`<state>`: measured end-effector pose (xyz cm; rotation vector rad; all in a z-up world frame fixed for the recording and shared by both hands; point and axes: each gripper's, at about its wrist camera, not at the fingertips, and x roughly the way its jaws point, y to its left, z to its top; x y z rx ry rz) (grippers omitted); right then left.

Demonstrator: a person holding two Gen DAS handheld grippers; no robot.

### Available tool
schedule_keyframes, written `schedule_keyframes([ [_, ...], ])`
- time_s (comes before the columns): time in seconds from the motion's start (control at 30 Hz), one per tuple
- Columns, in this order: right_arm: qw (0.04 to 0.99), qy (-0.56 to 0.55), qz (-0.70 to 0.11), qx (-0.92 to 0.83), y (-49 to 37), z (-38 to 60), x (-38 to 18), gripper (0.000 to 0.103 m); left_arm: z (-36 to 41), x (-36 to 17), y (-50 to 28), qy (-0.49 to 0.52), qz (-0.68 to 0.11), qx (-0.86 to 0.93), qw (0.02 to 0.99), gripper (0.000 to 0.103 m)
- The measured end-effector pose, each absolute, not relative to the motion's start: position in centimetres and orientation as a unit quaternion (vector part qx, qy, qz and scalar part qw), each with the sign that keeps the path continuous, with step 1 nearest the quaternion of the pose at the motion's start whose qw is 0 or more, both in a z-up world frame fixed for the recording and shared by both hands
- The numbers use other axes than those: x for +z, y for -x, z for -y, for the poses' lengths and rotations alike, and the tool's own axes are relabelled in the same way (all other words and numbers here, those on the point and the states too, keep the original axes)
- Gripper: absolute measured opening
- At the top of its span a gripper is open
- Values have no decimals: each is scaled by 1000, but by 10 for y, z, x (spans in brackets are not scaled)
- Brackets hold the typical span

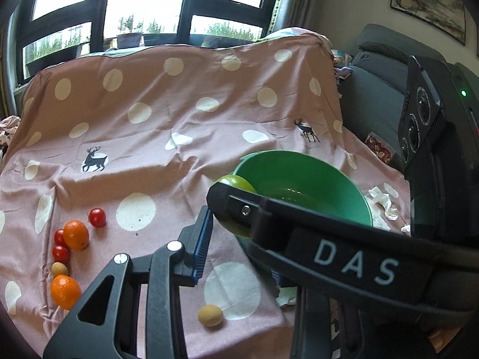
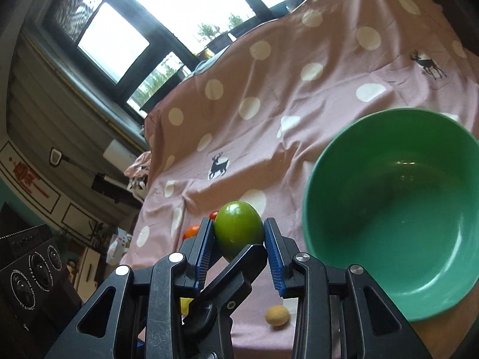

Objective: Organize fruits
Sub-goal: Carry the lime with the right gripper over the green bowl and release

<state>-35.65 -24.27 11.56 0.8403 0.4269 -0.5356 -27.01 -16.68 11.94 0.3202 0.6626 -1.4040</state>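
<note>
My right gripper [image 2: 238, 240] is shut on a green round fruit [image 2: 238, 231] and holds it above the cloth, left of an empty green bowl [image 2: 389, 281]. In the left wrist view the right gripper's body crosses the frame, with the green fruit [image 1: 239, 181] showing at the bowl's [image 1: 344, 209] left rim. Only one blue-padded finger [image 1: 203, 245] of my left gripper shows; the other is hidden. Two oranges [image 1: 75, 234] [image 1: 65, 291], three red cherry tomatoes [image 1: 97, 217] and two small tan fruits [image 1: 210, 315] [image 1: 59, 268] lie on the cloth.
A pink polka-dot cloth with deer prints [image 1: 149, 137] covers the table and rises over a backrest. Crumpled white tissues [image 1: 384, 202] lie right of the bowl. A dark sofa [image 1: 374, 95] stands at the right. Windows are behind.
</note>
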Motion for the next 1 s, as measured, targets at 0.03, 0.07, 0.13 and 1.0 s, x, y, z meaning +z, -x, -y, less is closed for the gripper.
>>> schedule_keyframes([
  [0.03,855,-403,-197,-261,363,246,116,38,171,120,275,-149,-295,-637,697,34],
  [0.07,852,-406,-192,-268,369,249,116,38,175,121,280,-153,-292,-642,693,34],
  [0.13,848,-412,-181,-280,381,252,116,38,182,121,288,-159,-287,-653,682,34],
  [1.0,776,-473,-182,-376,444,284,87,38,240,90,326,-202,-341,-705,588,34],
])
